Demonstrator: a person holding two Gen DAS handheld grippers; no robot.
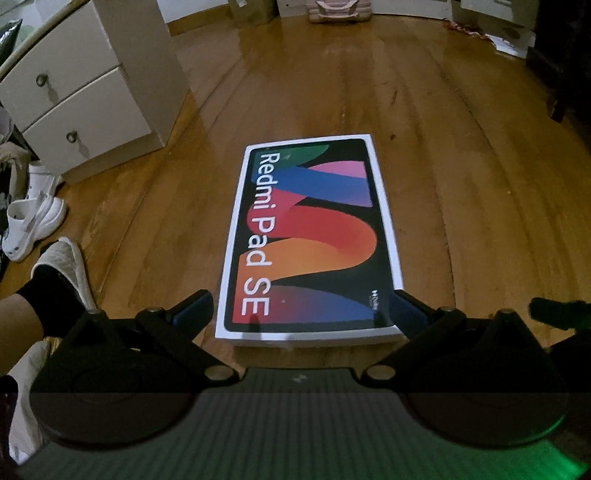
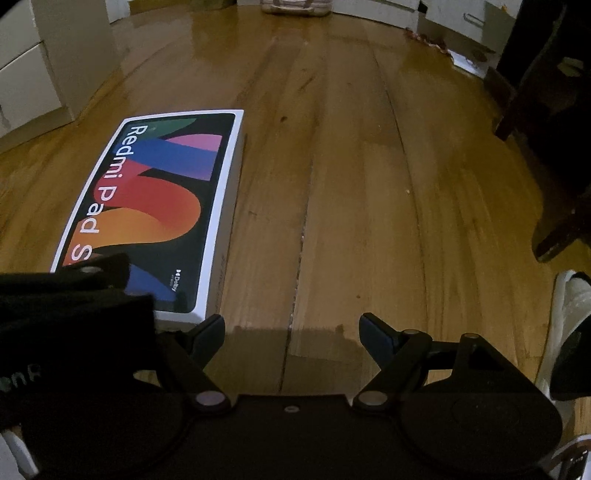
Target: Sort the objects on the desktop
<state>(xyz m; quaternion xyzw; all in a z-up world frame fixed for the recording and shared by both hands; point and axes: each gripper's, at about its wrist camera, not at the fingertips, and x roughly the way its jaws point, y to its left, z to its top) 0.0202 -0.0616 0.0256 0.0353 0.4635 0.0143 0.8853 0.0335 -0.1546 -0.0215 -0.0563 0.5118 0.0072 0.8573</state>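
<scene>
A white Redmi Pad SE box (image 1: 310, 236) with a colourful printed lid lies flat on the wooden floor (image 1: 461, 177). My left gripper (image 1: 301, 306) is wide open, its fingers on either side of the box's near end, apart from it. In the right wrist view the same box (image 2: 155, 206) lies to the left. My right gripper (image 2: 291, 328) is open and empty over bare floor (image 2: 369, 184), just right of the box's near corner. The left gripper's black body (image 2: 74, 306) covers the box's near left corner there.
A white drawer cabinet (image 1: 85, 96) stands at the left. White shoes (image 1: 33, 221) and a slippered foot (image 1: 62, 273) are at the near left. Dark furniture legs (image 2: 554, 147) stand at the right. A pink case (image 1: 338, 11) and papers (image 1: 509, 40) lie at the far wall.
</scene>
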